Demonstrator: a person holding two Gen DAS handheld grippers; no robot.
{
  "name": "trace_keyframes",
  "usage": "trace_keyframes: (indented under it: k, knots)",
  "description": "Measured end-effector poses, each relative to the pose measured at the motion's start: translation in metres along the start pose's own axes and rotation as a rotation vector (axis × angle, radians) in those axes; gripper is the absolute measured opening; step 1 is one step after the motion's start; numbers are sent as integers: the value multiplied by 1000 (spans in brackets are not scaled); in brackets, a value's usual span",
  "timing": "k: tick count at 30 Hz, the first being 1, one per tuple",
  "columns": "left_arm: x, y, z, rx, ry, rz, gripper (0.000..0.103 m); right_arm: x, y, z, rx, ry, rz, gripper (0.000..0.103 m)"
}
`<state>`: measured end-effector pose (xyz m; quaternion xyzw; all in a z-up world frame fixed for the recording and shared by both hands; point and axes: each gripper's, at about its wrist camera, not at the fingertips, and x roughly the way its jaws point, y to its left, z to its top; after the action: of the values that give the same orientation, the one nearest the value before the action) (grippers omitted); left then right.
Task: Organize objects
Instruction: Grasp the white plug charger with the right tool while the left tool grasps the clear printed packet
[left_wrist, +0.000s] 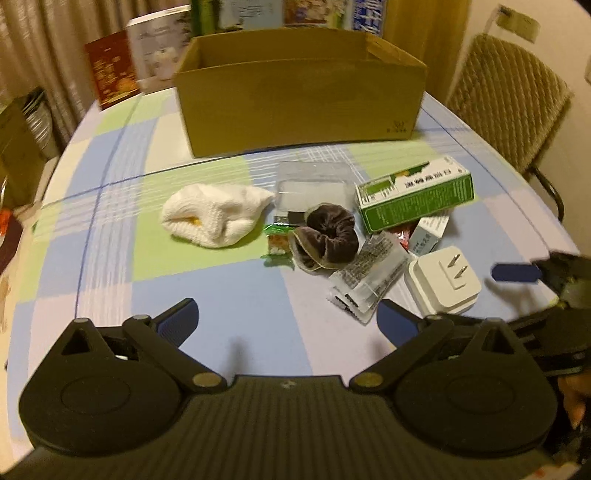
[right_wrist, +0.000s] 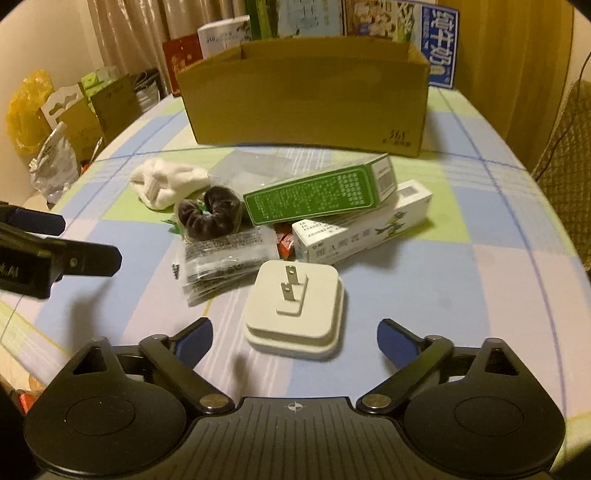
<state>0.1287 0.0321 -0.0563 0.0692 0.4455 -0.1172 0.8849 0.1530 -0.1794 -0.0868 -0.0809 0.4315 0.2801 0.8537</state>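
Presently my right tongs (right_wrist: 294, 338) stand wide and empty, hovering low over the white plug adapter (right_wrist: 295, 308), which lies prongs-up on the bench (right_wrist: 461, 288) at the near edge of the clutter, directly between my blue pads (right_wrist: 195, 341). My left tongs (left_wrist: 286, 319) are likewise wide and hold nothing; they hang over bare checked cloth, nearest the clear wrapped packet (left_wrist: 364, 278). The cardboard box (right_wrist: 306, 107) stands open at the far side of the bench, well apart from the pile, and I judge it the destination. The pile itself holds a green carton (right_wrist: 317, 195) resting on a white carton (right_wrist: 365, 229), a dark scrunchie (right_wrist: 208, 218), and a white knitted cloth (right_wrist: 166, 182). For the step in hand, I should bring the right tongs down square over the adapter's flat sides, keep the pads clear of the prongs, and close low on the body so it does not tip. The packet touches the adapter's far corner; lift straight up to avoid dragging it.
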Motion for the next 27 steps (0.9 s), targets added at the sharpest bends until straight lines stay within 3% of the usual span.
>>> trace_keyframes:
  k: [2,4,5,15,27]
  knots:
    - [10,-1,2,33,8,-20,92,9,-2,2,-4,15,6,85]
    - [18,-2,3,66,7,-57,89,14,-3,3,-12,18,7,67]
    - [21,-4,4,83,11,-69,87,14,-4,3,-24,11,0,64]
    - [61,-56,11,327,42,-194,70,2,-42,0,55,1,-67,64]
    - [78,-77,14,471,-13,-117,67,2,-52,0,63,-18,-89,64]
